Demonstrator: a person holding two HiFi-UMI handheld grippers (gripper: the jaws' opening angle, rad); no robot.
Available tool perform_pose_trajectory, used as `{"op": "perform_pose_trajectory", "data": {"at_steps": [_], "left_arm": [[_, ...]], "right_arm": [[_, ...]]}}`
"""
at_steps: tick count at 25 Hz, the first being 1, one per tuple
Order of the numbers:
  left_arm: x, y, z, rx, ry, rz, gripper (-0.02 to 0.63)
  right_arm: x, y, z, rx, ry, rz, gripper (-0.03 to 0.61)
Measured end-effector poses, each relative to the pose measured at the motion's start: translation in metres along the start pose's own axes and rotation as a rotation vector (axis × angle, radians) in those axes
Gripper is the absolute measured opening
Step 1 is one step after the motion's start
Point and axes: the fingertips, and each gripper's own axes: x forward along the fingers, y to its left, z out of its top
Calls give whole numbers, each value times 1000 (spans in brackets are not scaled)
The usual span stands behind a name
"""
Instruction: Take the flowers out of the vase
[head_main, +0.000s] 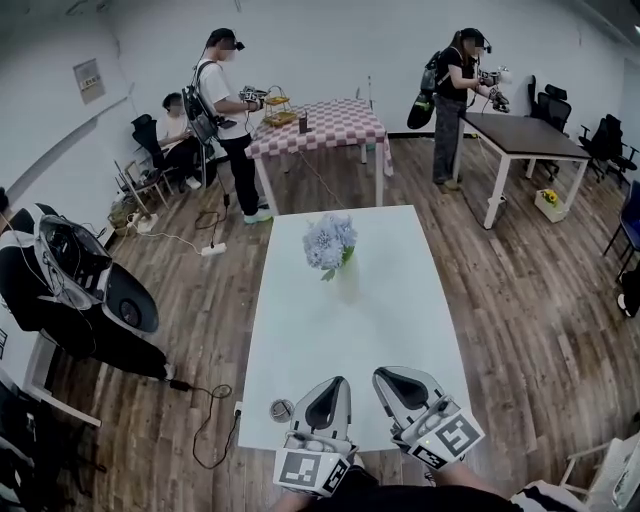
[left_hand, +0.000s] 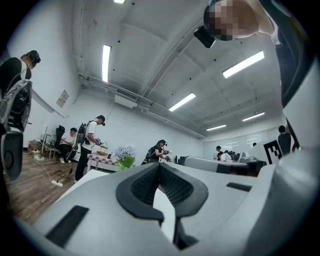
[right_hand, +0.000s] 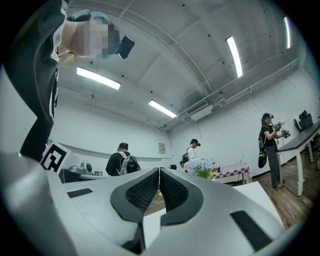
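**Colleague:** Where is the bouquet from where you sit?

**Me:** The round bunch of pale blue flowers with a few green leaves stands upright in a slim, pale vase. It's around the middle of the long white desk, well apart from my tongs. Both gripper views catch it far off, low in the frame.

**Colleague:** And the tongs?

**Me:** The left tongs and the right tongs are side by side over the near edge of the desk. Both are clenched, pads together, with nothing between them.

**Colleague:** How do you expect it to handle?

**Me:** Light, I'd say. The blossom head looks soft and would crush or shed, so I won't pinch it there. I'd take the stems just under the head, above the vase's mouth, though they're too small for me to make out. The vase looks tall, narrow and easy to tip, so I'd steady it with one pair and lift straight up with the other.
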Motion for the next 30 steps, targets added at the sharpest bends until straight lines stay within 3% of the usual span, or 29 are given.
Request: {"op": "perform_pose_trajectory", "data": {"at_steps": [5,15,30], "left_arm": [[17,33,-1,-5,15,-20,5],[31,55,-11,-10,40,-43,5],[44,63,-7,-35,26,20,5]], "right_arm": [[35,-9,-9,4,-3,-19,20],[55,-11,-24,6,19,-38,20],[70,-43,-28,-15,92,-56,21]]}}
